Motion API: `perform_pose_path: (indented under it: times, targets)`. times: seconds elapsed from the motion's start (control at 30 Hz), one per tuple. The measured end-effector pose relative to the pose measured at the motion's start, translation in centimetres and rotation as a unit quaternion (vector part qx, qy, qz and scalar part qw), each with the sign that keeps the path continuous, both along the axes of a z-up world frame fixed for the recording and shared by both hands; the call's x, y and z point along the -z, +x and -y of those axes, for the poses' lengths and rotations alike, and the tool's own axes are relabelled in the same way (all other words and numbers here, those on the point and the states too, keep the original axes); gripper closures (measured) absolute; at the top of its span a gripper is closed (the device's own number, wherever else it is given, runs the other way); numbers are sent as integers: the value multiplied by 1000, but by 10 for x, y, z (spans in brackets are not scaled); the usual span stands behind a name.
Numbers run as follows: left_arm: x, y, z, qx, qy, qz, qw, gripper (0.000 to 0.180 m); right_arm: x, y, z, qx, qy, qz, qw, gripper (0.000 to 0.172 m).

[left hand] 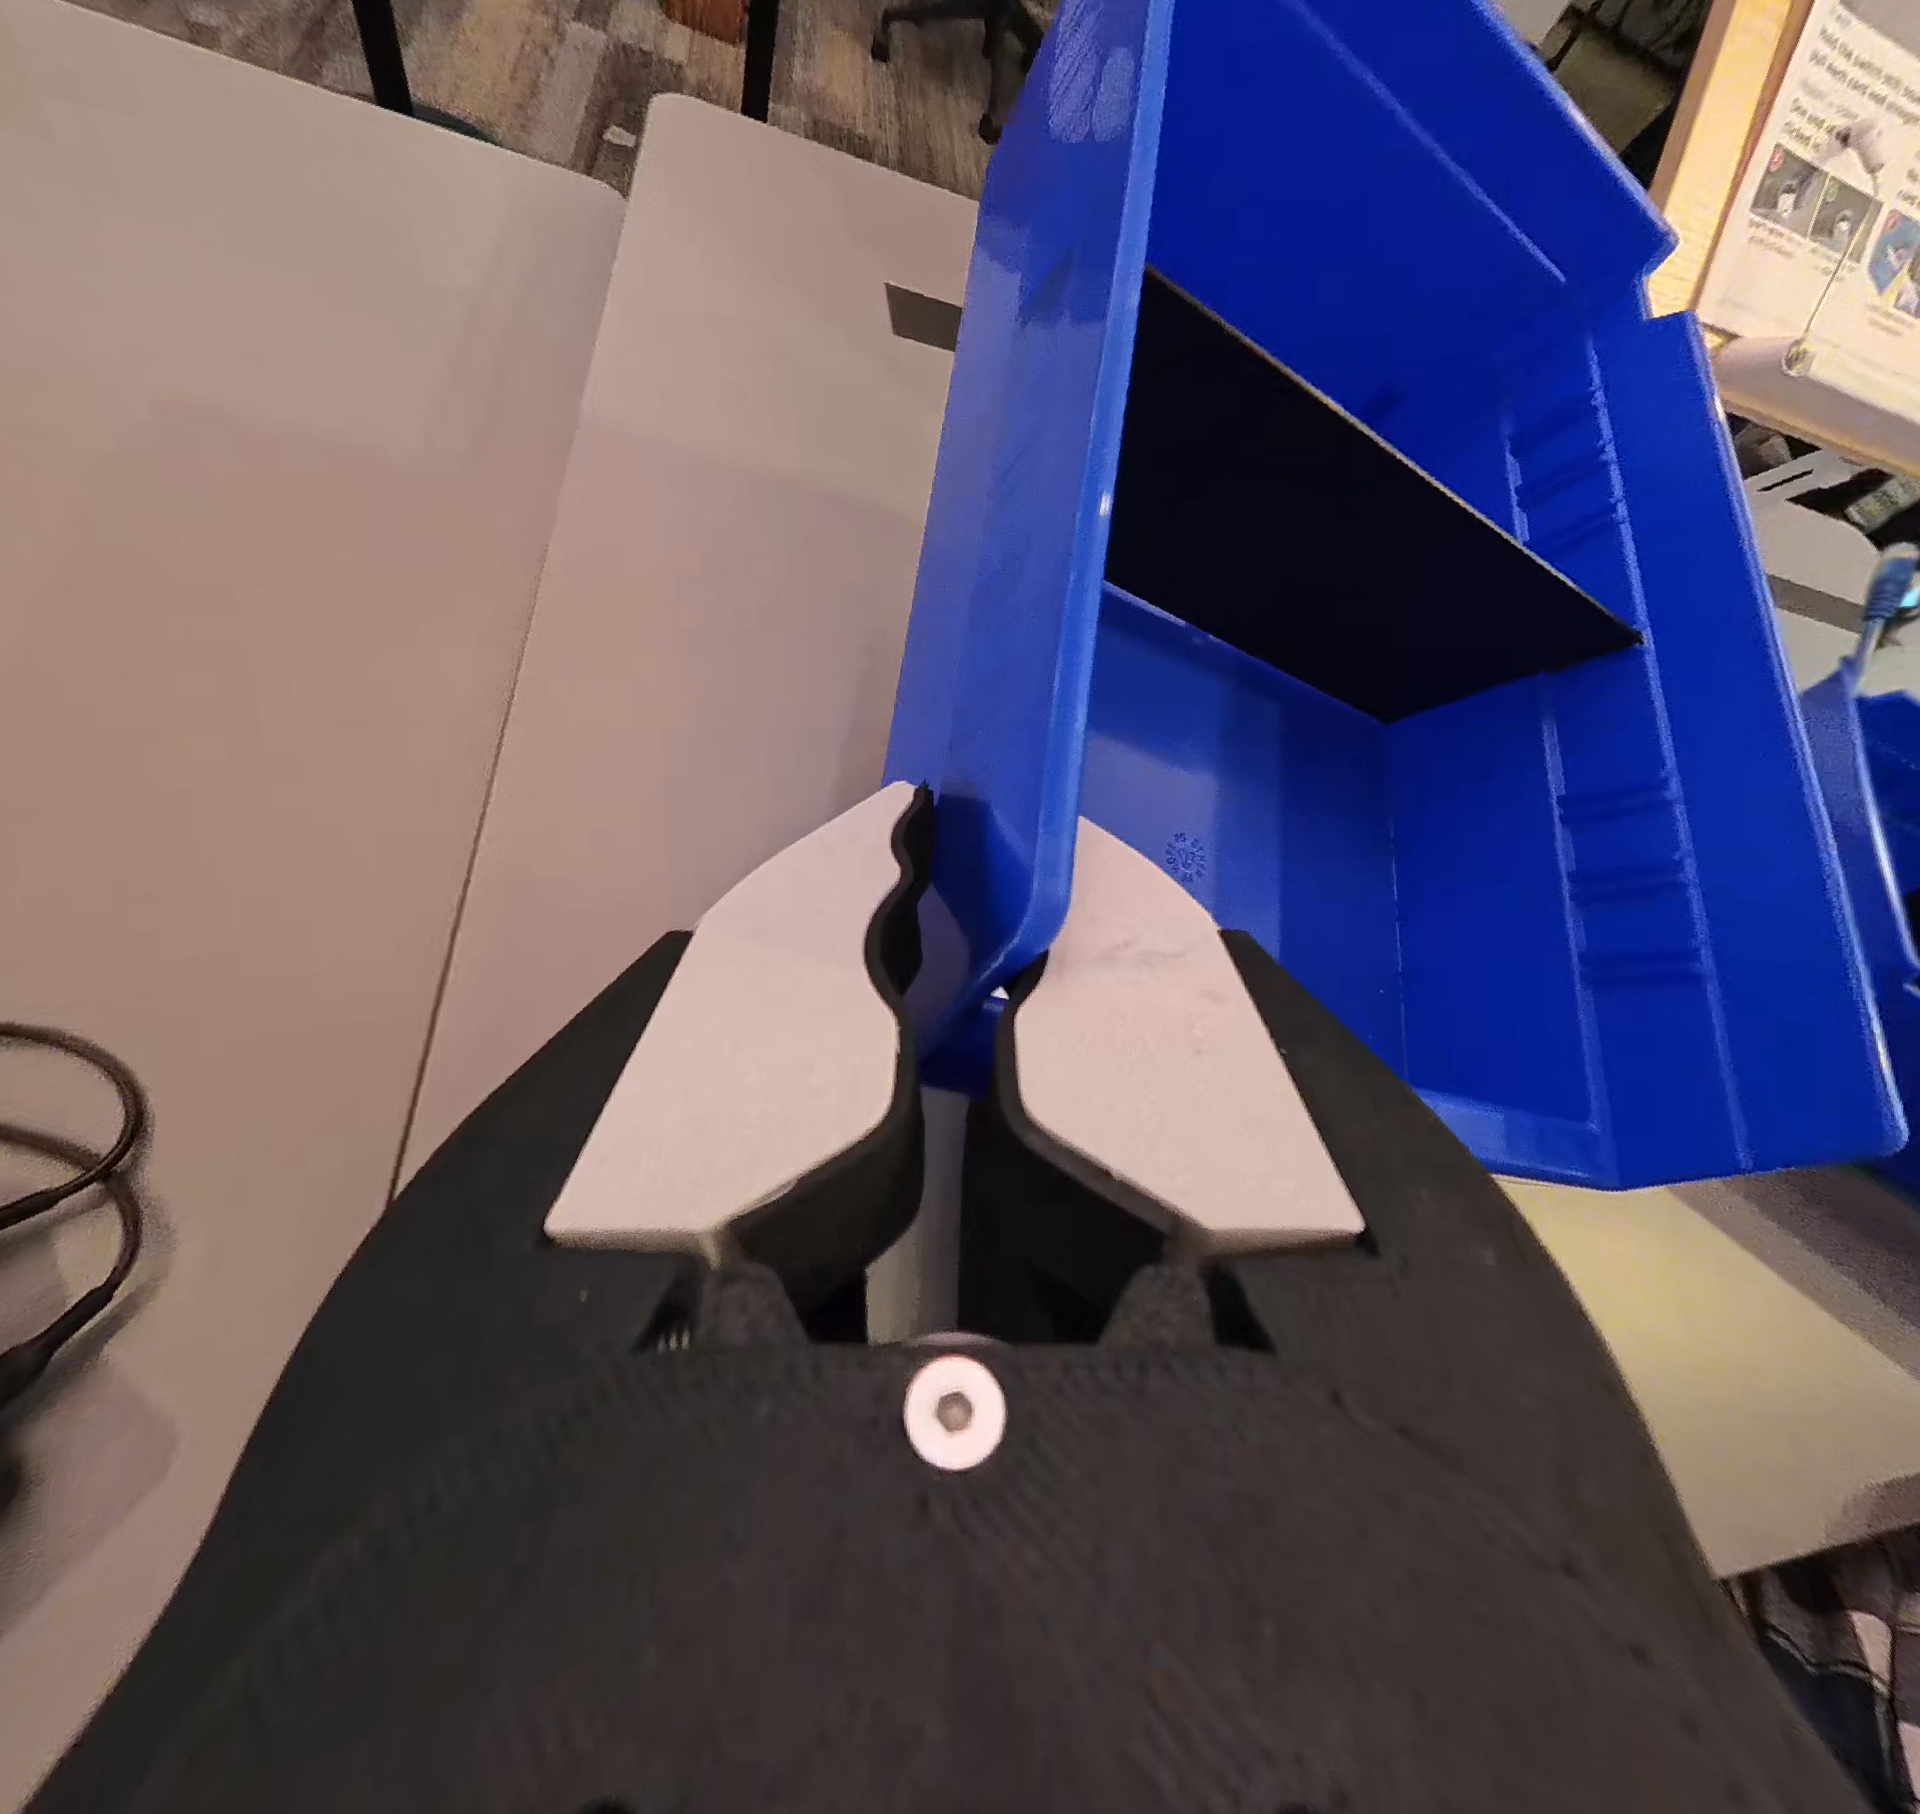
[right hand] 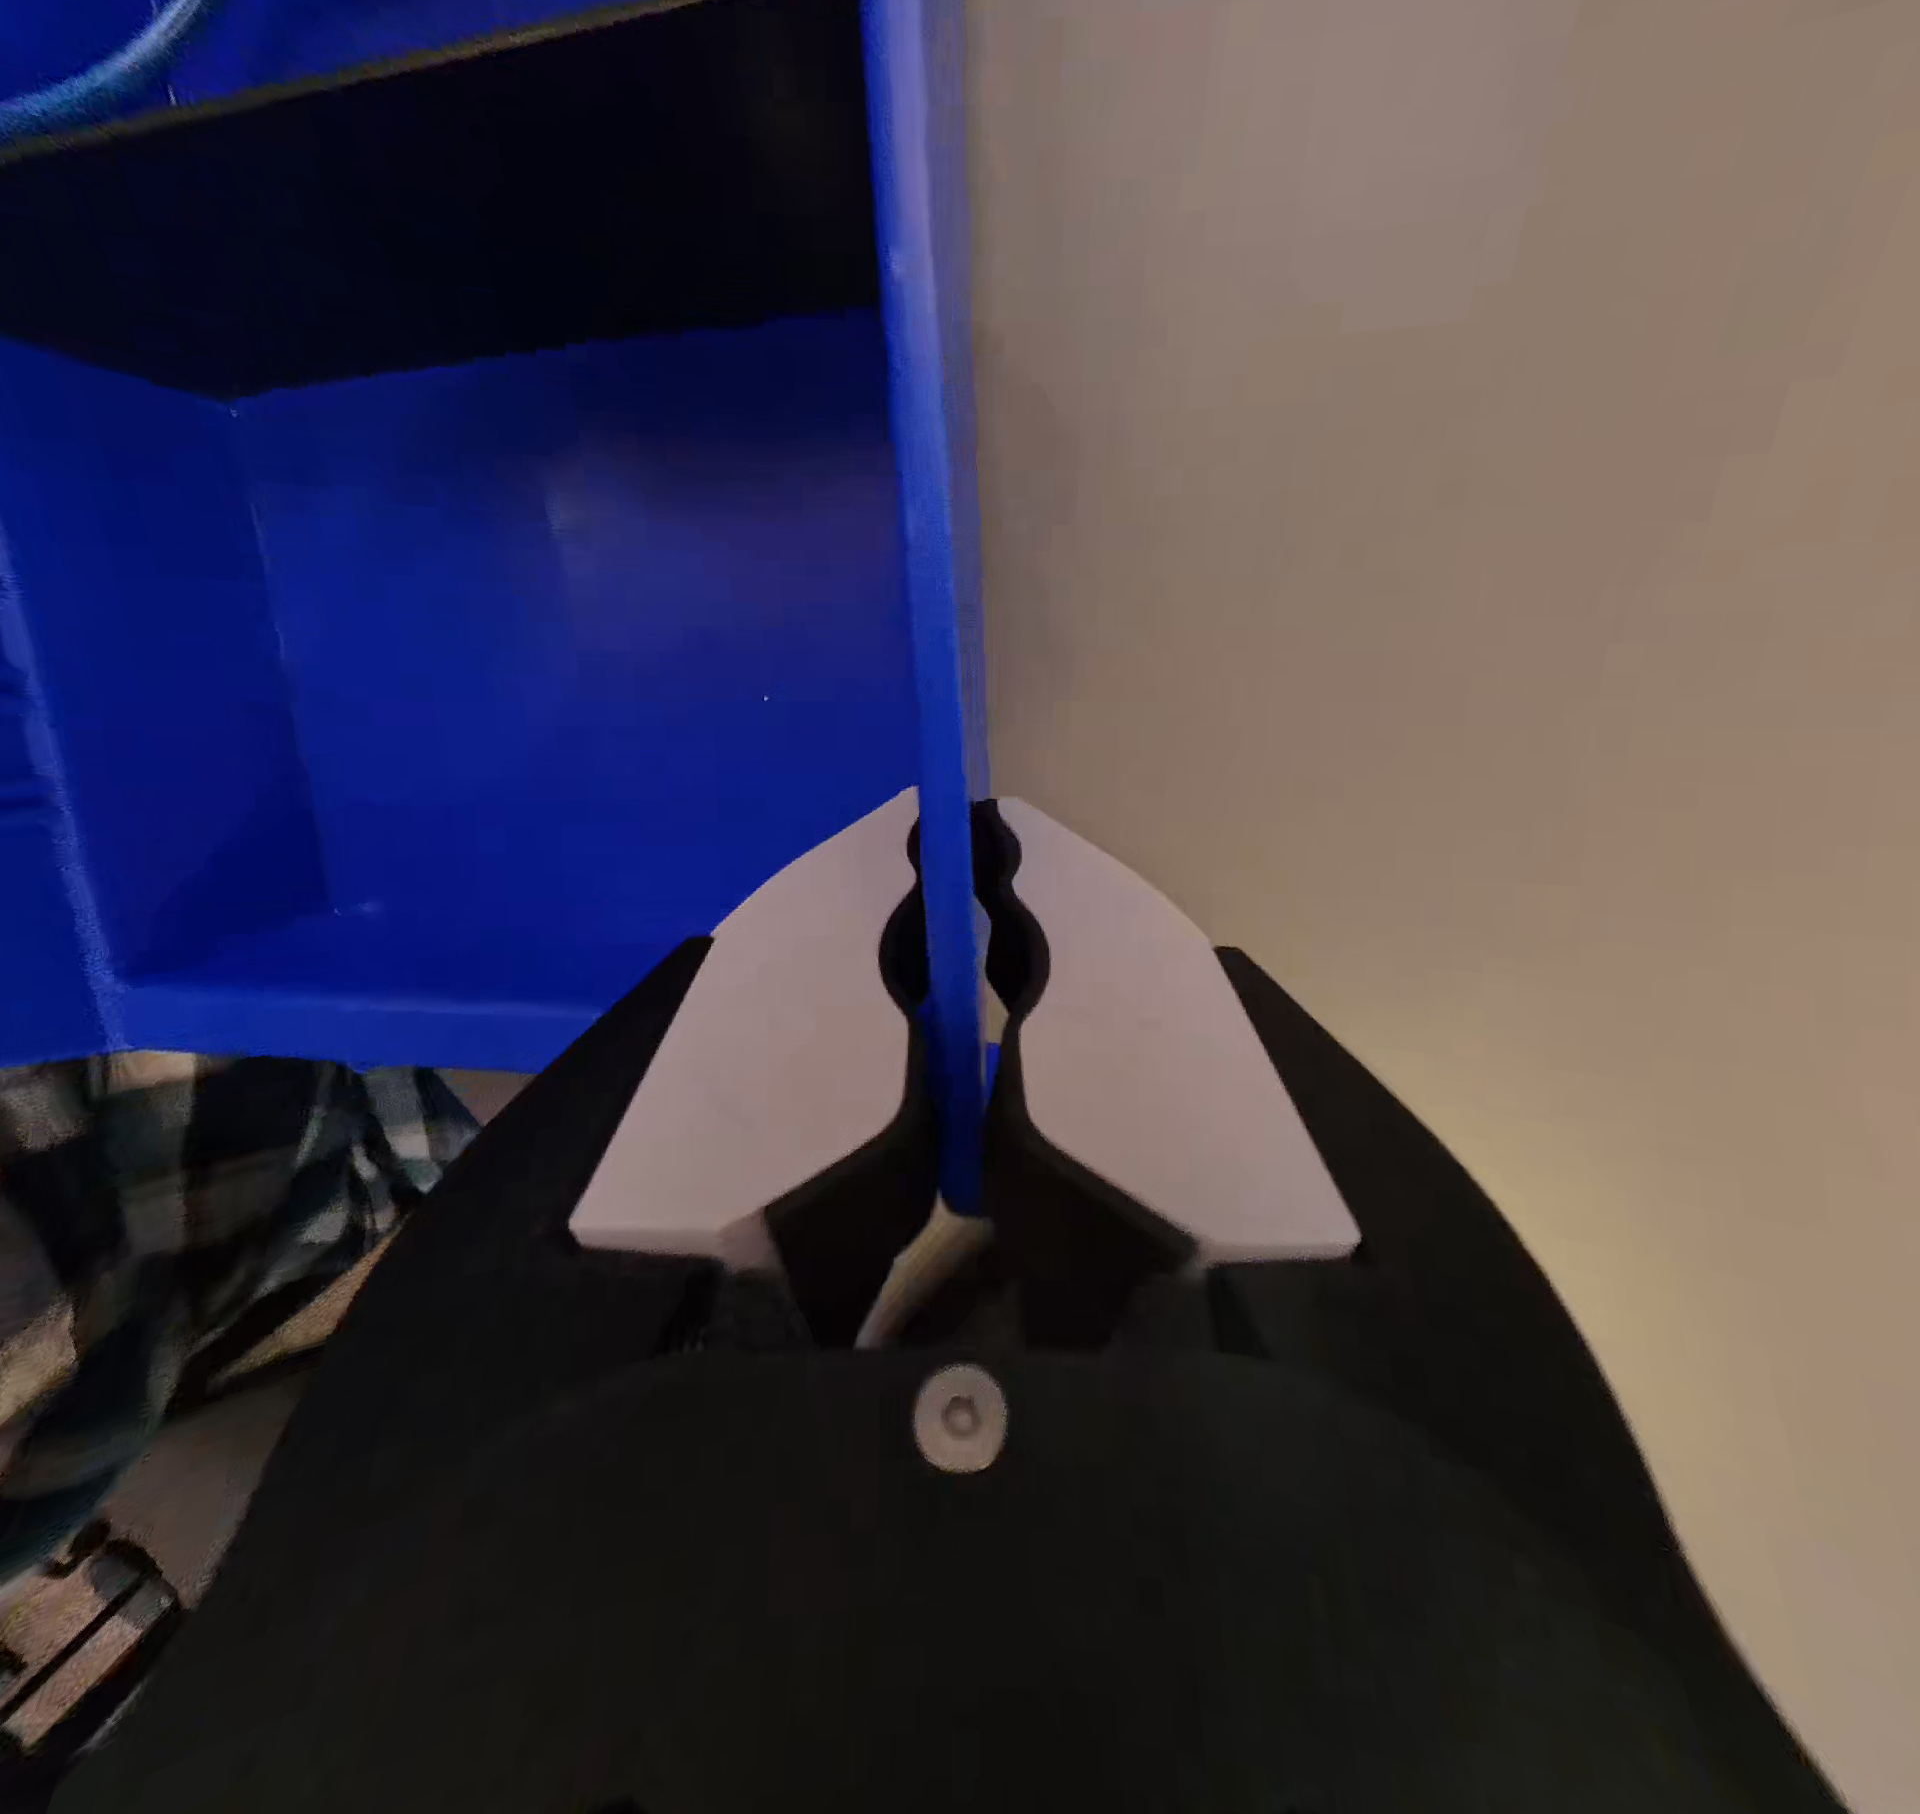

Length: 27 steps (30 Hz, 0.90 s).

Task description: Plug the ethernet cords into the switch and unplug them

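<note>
Over the pale grey tabletop (left hand: 312, 569) a glossy blue plastic bin (left hand: 1299, 881) is tipped, its open side turned toward both cameras and a flat black divider panel (left hand: 1330, 538) crossing its inside from wall to wall. The compartment nearer the grippers shows only bare blue floor and ribbed wall; in the right wrist view a thin blue ethernet cord (right hand: 135, 39) curves through the compartment beyond the divider, and in the left wrist view a blue cord end with a pale plug (left hand: 1886, 590) rises just past the bin's far wall. The switch cannot be made out in either view. The left gripper (left hand: 977, 891) is closed down to a narrow gap on the bin's left side wall, its left black pad against the outer face while the right finger lies inside the bin, its pad hidden behind the wall. The right gripper (right hand: 951, 891) is likewise nearly closed, both wavy black pads pressed on the thin rim of the opposite side wall. A dark cable (left hand: 73, 1141) loops on the table at the left, and plaid cloth (right hand: 208, 1193) shows below the bin.
</note>
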State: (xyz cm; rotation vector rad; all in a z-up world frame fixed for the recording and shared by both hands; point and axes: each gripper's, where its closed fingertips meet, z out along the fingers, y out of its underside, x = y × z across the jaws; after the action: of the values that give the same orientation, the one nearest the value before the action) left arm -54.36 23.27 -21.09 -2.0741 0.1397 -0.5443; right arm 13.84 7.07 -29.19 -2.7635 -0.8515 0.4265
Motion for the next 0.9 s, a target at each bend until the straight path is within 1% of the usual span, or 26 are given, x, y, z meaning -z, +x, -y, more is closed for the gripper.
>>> perform_pose_path:
  times: [0.03, 0.17, 0.27, 0.3, 0.33, 0.37, 0.4, 0.43, 0.47, 0.5, 0.53, 0.57, 0.6, 0.63, 0.7, 0.77, 0.83, 0.87, 0.9]
  targets:
    - [-1, -5, 4, -3, 3, -1, 1000, 173, 5, -16, -6, -9, -1, -5, 1000, 167]
    - [-3, -25, 17, -17, 9, 3, 1000, 173, 14, -75, -33, -41, 18, -3, 999, 167]
    - [-3, -39, 23, -29, 13, 9, 999, 173, 15, -109, -50, -76, 57, -13, 995, 166]
    - [-4, -43, 25, -33, 14, 10, 999, 172, 12, -114, -54, -85, 74, -14, 994, 160]
    - [-4, -47, 27, -35, 15, 11, 999, 172, 7, -113, -60, -91, 101, -8, 991, 130]
    - [-5, -51, 29, -38, 16, 11, 999, 172, -1, -109, -64, -96, 127, 0, 987, 113]
    - [-6, -54, 31, -41, 17, 10, 999, 172, -12, -105, -66, -106, 152, 0, 983, 106]
    - [-7, -57, 33, -44, 19, 9, 999, 172, -28, -106, -65, -145, 199, -7, 969, 103]
    - [-8, -59, 35, -46, 21, 10, 999, 172, -46, -112, -59, -208, 262, -12, 942, 102]
    - [-8, -60, 38, -48, 22, 12, 999, 172, -59, -121, -44, -280, 302, -15, 911, 104]
    - [-9, -62, 40, -51, 24, 14, 998, 172, -63, -131, -24, -350, 312, -19, 883, 106]
    - [-9, -62, 42, -53, 26, 17, 998, 172, -61, -140, -7, -407, 307, -18, 860, 103]
    - [-9, -63, 43, -56, 27, 18, 998, 172, -51, -147, 8, -450, 283, -13, 847, 99]
    - [-9, -64, 45, -59, 29, 20, 998, 172, -37, -150, 19, -481, 251, 2, 840, 99]
    - [-9, -66, 48, -67, 33, 23, 997, 172, -9, -155, 25, -528, 230, 38, 817, 95]
    - [-11, -68, 50, -74, 38, 21, 996, 172, 15, -160, 32, -566, 199, 47, 798, 102]
    - [-14, -70, 53, -79, 43, 21, 996, 172, 38, -162, 37, -596, 164, 62, 783, 120]
    - [-15, -71, 54, -81, 47, 22, 995, 172, 46, -163, 40, -612, 147, 62, 775, 126]
    - [-16, -72, 56, -82, 50, 25, 995, 172, 49, -168, 44, -628, 139, 49, 764, 134]
